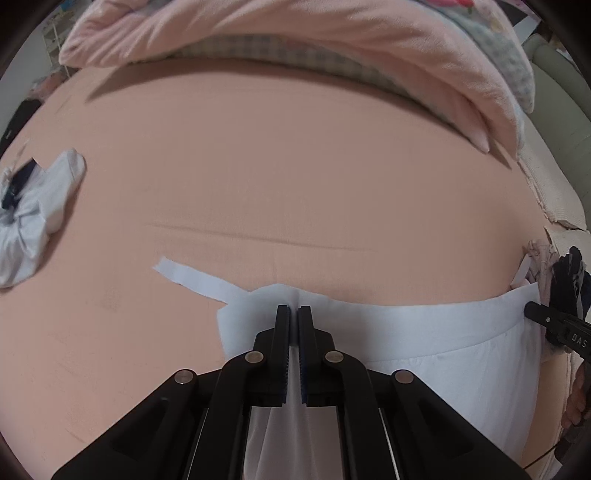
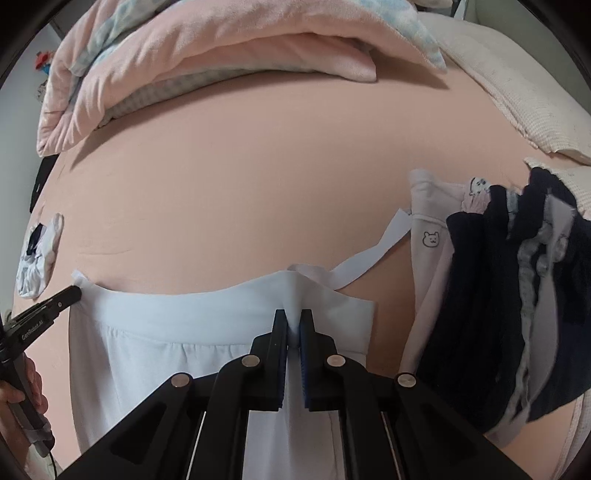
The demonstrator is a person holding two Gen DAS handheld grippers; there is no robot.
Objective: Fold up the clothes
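I grip the white garment (image 1: pixel 424 332) by its top band at both ends, my left gripper (image 1: pixel 293 314) clamped on the corner beside one loose tie (image 1: pixel 192 278) and my right gripper (image 2: pixel 293 317) clamped on the far corner, so the band lies taut and flat on the pink sheet (image 1: pixel 277 166) for folding. A crumpled white piece (image 1: pixel 33 221) lies well off to the left, a bunched quilt (image 1: pixel 295 33) runs along the back, and a pile of dark and pale clothes (image 2: pixel 509 295) waits at the right.
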